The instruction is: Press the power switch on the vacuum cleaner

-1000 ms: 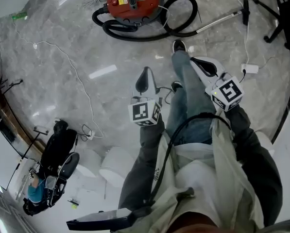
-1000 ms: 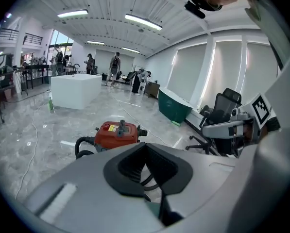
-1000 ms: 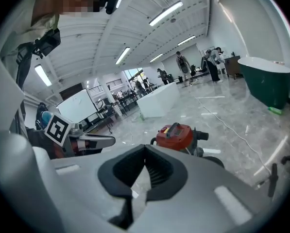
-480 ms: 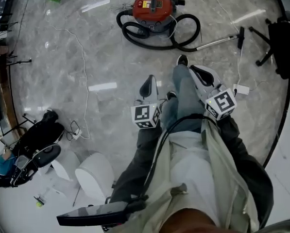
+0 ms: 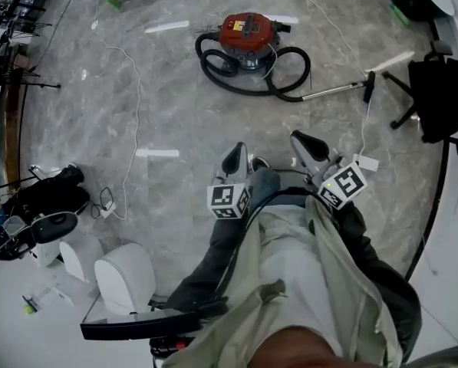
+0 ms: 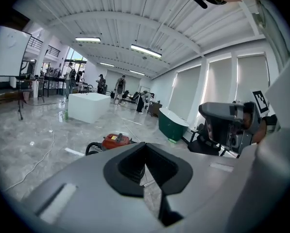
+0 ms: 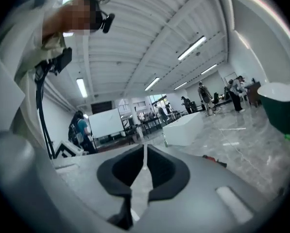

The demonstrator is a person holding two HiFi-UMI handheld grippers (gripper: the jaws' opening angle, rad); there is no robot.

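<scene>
Change: red round canister vacuum cleaner (image 5: pixel 248 33) sits lower in the head view than before.
Left gripper (image 5: pixel 234 156): pointing forward, jaws together, empty.
Right gripper (image 5: pixel 305 146): alongside, jaws together, empty.

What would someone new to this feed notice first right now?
The red canister vacuum cleaner stands out on the grey marble floor at the top centre of the head view. Its black hose loops around it, and a metal wand runs off to the right. In the middle of that view, the left tongs and right tongs are shut and empty, well short of it.
</scene>
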